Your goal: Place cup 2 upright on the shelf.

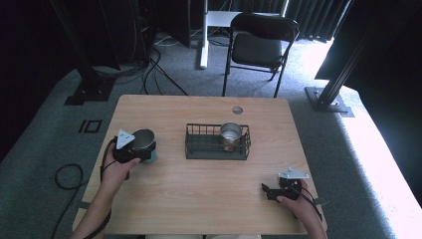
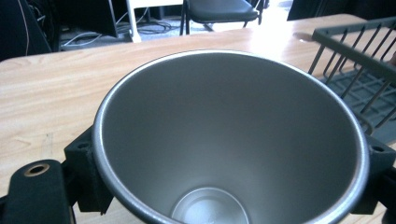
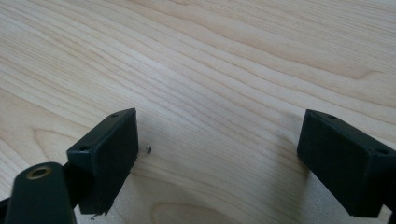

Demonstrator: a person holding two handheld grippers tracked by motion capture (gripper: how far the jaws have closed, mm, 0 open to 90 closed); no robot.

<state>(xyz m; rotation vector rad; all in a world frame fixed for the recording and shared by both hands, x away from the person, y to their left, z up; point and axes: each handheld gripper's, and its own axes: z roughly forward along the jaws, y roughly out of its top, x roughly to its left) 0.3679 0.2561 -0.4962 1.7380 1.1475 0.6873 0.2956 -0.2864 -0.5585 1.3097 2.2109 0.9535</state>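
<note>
My left gripper (image 1: 142, 149) pinches a silver metal cup (image 2: 229, 140) beside the dark wire basket (image 1: 199, 149). My right gripper (image 3: 219, 158) sits spread over the pale wooden table (image 3: 210, 56).

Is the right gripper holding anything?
No: in the right gripper view the right gripper has its jaws spread wide apart, with just bare wooden table between them.
</note>
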